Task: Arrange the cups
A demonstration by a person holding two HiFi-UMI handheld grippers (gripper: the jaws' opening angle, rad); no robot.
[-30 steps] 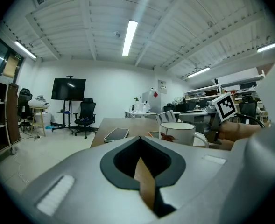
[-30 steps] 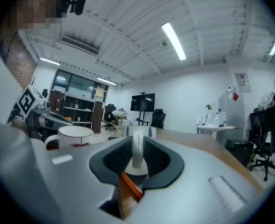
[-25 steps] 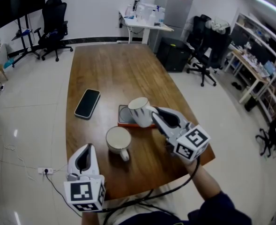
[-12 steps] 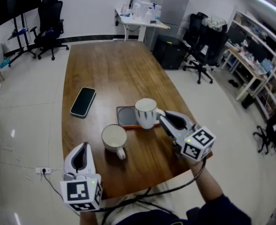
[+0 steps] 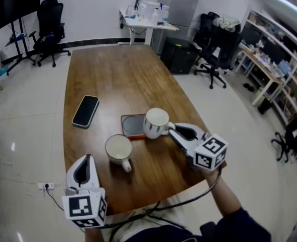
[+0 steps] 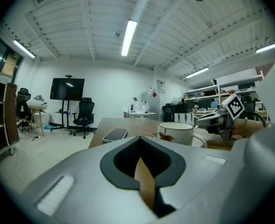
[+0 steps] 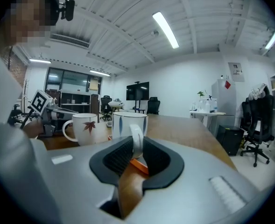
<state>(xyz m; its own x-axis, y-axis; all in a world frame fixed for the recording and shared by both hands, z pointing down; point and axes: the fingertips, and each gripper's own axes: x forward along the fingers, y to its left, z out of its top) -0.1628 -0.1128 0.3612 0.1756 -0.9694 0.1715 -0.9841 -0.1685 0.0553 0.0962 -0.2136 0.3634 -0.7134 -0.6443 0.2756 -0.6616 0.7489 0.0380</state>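
Observation:
A white cup with a blue stripe (image 5: 156, 122) (image 7: 129, 123) stands upright at the right edge of a flat orange-edged pad (image 5: 133, 126). My right gripper (image 5: 173, 130) (image 7: 135, 146) is shut on its handle (image 7: 136, 139); the jaws hide the cup's base. A second white cup with a red leaf (image 5: 119, 148) (image 7: 84, 126) (image 6: 176, 133) sits on the table to its left, handle toward me. At the table's near left edge my left gripper (image 5: 86, 159) (image 6: 140, 149) is shut on nothing, behind the leaf cup and apart from it.
A black phone (image 5: 85, 111) (image 6: 115, 134) lies on the left of the long wooden table (image 5: 118, 74). The table's right edge runs just under my right hand. Office chairs, desks and shelves stand around on the white floor.
My right gripper has come down and toward the pad with the striped cup. The cup, tilted a second ago, now stands upright. The left gripper and leaf cup have stayed put.

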